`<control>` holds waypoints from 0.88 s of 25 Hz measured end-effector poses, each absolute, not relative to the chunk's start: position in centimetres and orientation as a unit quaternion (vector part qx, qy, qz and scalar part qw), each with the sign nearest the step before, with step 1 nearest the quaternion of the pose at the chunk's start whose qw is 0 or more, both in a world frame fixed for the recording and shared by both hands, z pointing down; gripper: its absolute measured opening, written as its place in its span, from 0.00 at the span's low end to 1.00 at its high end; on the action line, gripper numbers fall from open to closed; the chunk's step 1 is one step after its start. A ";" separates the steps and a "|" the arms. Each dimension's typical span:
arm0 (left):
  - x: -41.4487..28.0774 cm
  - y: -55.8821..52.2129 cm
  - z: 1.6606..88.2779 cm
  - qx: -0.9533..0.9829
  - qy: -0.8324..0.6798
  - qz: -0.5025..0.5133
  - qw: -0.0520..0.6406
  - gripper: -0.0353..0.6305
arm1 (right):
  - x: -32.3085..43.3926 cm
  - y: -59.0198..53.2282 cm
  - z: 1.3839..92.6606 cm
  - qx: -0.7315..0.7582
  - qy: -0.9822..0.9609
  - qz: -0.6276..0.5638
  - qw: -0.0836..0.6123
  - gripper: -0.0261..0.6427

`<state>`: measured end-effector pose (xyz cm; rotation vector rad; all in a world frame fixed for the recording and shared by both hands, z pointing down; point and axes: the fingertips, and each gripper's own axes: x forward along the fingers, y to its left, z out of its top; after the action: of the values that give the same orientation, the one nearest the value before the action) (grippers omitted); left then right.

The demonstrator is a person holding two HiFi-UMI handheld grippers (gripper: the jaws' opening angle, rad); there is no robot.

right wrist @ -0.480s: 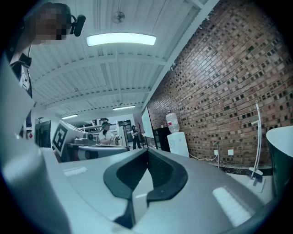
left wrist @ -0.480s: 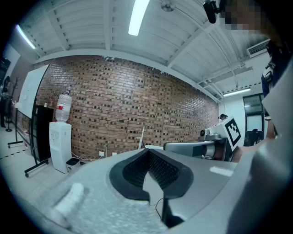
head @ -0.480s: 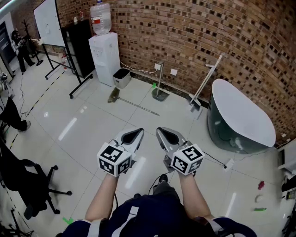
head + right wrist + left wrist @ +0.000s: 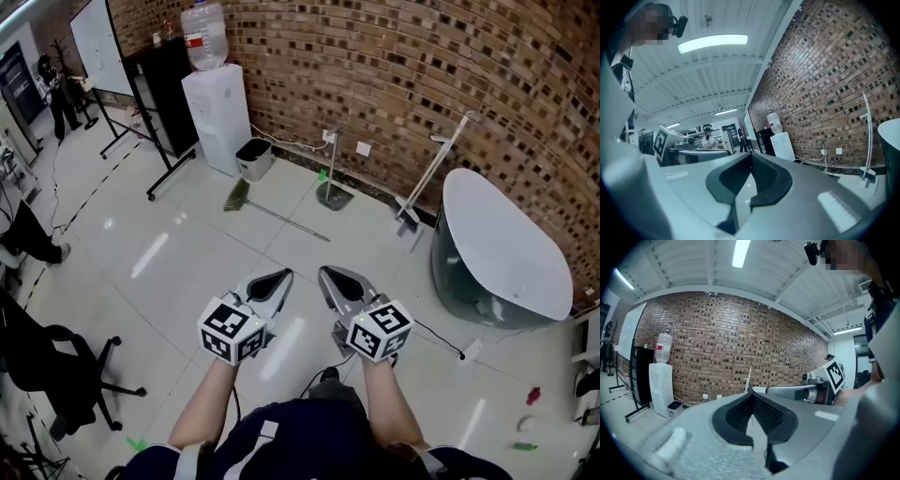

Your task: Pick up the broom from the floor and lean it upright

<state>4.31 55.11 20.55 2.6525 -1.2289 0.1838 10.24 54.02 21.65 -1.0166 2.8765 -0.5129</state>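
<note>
The broom (image 4: 274, 213) lies flat on the tiled floor near the brick wall. Its bristle head (image 4: 236, 195) points toward the water dispenser and its thin handle runs right. My left gripper (image 4: 281, 275) and right gripper (image 4: 328, 274) are held side by side in front of me, well short of the broom. Both point ahead toward the wall. In the left gripper view the left gripper (image 4: 752, 394) has its jaws closed together with nothing in them. The right gripper view shows the right gripper (image 4: 751, 155) shut and empty too.
A water dispenser (image 4: 217, 112) and a small bin (image 4: 254, 157) stand by the wall at the left. A floor stand (image 4: 330, 173), a long-handled dustpan (image 4: 427, 183) and a grey rounded tub (image 4: 502, 248) are at the right. An office chair (image 4: 47, 366) is near left.
The head view has shifted slightly, so the broom and wall sit a little lower and further right in the picture. Both grippers keep the same pose and stay shut.
</note>
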 end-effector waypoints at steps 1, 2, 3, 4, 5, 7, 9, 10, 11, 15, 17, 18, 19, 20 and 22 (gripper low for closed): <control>4.6 54.4 20.7 0.898 -0.422 0.063 0.107 0.05 | 10.4 53.4 21.9 -0.322 0.931 -0.170 0.024 0.04; 4.8 53.6 20.8 0.894 -0.429 0.065 0.110 0.05 | 10.7 52.8 22.3 -0.315 0.933 -0.175 0.023 0.04; 5.1 52.9 21.0 0.891 -0.436 0.066 0.113 0.05 | 11.0 52.3 22.6 -0.308 0.934 -0.179 0.021 0.04; 5.3 52.2 21.4 0.887 -0.442 0.068 0.117 0.05 | 11.3 51.8 23.0 -0.302 0.935 -0.184 0.019 0.04; 5.5 51.4 21.7 0.883 -0.448 0.070 0.120 0.05 | 11.6 51.1 23.3 -0.296 0.936 -0.188 0.016 0.04; 5.8 49.7 22.0 0.877 -0.459 0.072 0.124 0.06 | 12.2 49.7 23.9 -0.286 0.938 -0.194 0.010 0.04; 5.8 48.1 21.8 0.872 -0.467 0.071 0.125 0.06 | 12.5 48.1 24.2 -0.282 0.939 -0.197 0.005 0.04; 5.7 47.4 21.6 0.871 -0.469 0.071 0.126 0.06 | 12.4 47.4 24.4 -0.281 0.939 -0.199 0.003 0.04; 5.5 46.9 21.7 0.870 -0.470 0.072 0.128 0.05 | 12.2 46.8 24.5 -0.281 0.938 -0.201 0.002 0.04; 3.5 44.9 23.1 0.874 -0.460 0.072 0.141 0.06 | 10.5 44.3 25.0 -0.284 0.937 -0.202 -0.005 0.04; 2.4 43.4 23.8 0.876 -0.455 0.066 0.147 0.06 | 9.5 42.8 25.4 -0.294 0.935 -0.199 -0.013 0.04; 1.8 42.7 24.1 0.879 -0.450 0.062 0.148 0.06 | 9.0 42.0 25.5 -0.301 0.933 -0.197 -0.016 0.04; 1.2 41.8 24.3 0.882 -0.444 0.059 0.149 0.06 | 8.5 41.2 25.7 -0.309 0.931 -0.194 -0.020 0.04; 0.6 41.0 24.5 0.885 -0.437 0.055 0.149 0.05 | 8.0 40.4 25.7 -0.318 0.928 -0.192 -0.023 0.04; -0.7 39.2 24.6 0.892 -0.424 0.049 0.149 0.05 | 6.7 39.0 25.6 -0.333 0.924 -0.186 -0.029 0.04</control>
<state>-0.70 39.19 24.65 2.5637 -1.2175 0.1411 6.69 39.03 25.57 -1.0664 2.9580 -0.5954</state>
